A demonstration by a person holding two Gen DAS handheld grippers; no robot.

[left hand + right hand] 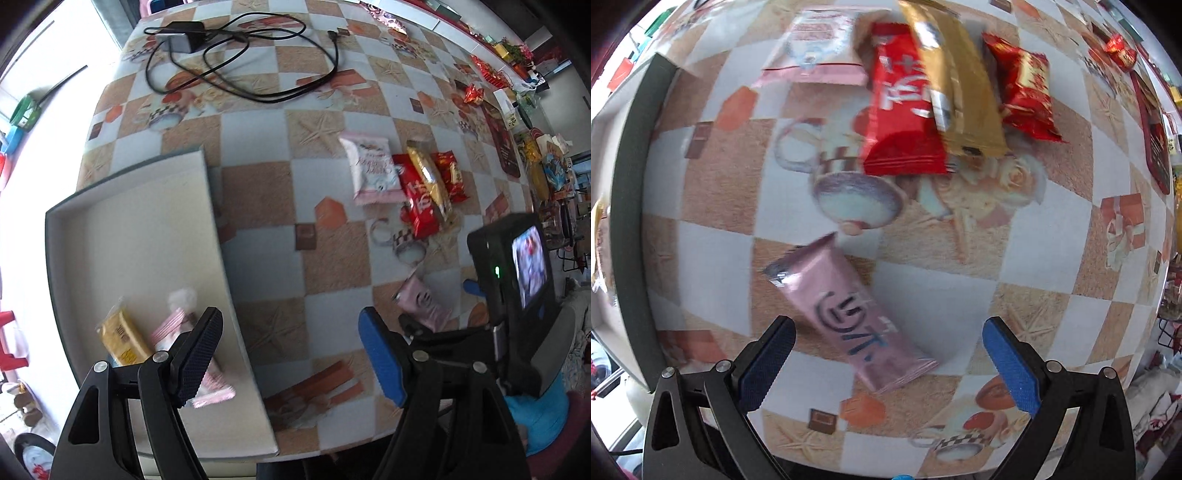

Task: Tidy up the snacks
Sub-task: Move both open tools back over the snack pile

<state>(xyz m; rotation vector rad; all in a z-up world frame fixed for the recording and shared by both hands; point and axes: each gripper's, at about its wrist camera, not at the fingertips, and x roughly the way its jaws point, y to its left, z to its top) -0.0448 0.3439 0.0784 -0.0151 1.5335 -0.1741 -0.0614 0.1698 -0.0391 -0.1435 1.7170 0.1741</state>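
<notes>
A shallow grey box (129, 229) lies on the left of the checked tablecloth. It holds a yellow packet (120, 338) and a pink striped packet (212, 386). My left gripper (291, 350) hangs open over the box's right wall, with nothing between its fingers. A pink bar (849, 317) lies flat on the cloth between the open fingers of my right gripper (886, 354), untouched by the pads. Beyond it is a pile: a white-pink packet (820, 48), a red packet (901, 110), a gold packet (956, 85) and a small red packet (1027, 88).
A black power adapter (184, 35) and its looped cable (277, 74) lie at the table's far end. The box's dark wall (631, 221) stands left of the pink bar. Red stools (9, 350) sit beyond the left edge, and cluttered shelves (535, 155) line the right.
</notes>
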